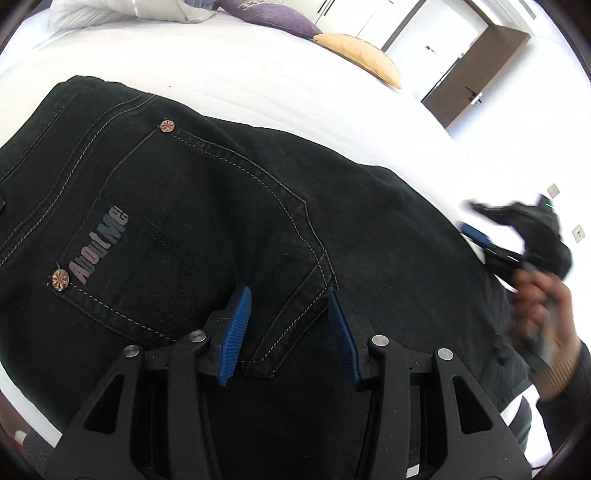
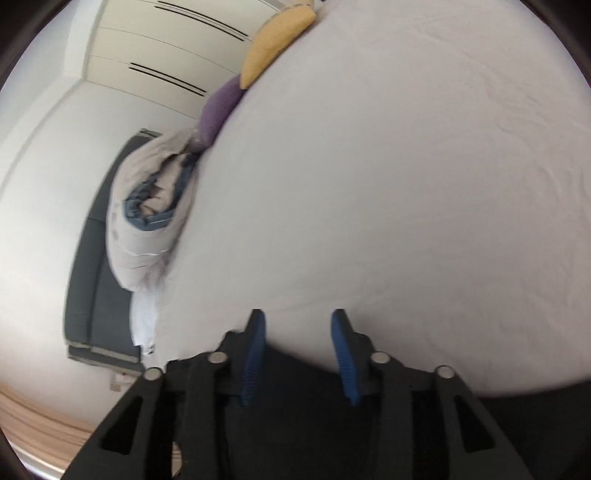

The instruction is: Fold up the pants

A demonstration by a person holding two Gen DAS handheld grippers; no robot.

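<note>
Black jeans (image 1: 221, 206) lie on the white bed (image 1: 258, 85), back pocket with "About Me" print facing up. My left gripper (image 1: 290, 295) is open, its blue pads (image 1: 236, 332) straddling a stitched seam of the jeans, close over the cloth. My right gripper (image 2: 298, 317) is open and empty above the white sheet (image 2: 406, 184); black cloth (image 2: 295, 406) shows under its base. In the left wrist view the right gripper (image 1: 517, 236) appears blurred at the jeans' right edge, held by a hand.
A purple pillow (image 1: 273, 14) and a yellow pillow (image 1: 362, 55) lie at the bed's far edge; both show in the right wrist view too, purple pillow (image 2: 218, 107). A rolled duvet (image 2: 151, 218) sits by the grey headboard (image 2: 92, 266). A door (image 1: 476, 74) stands beyond.
</note>
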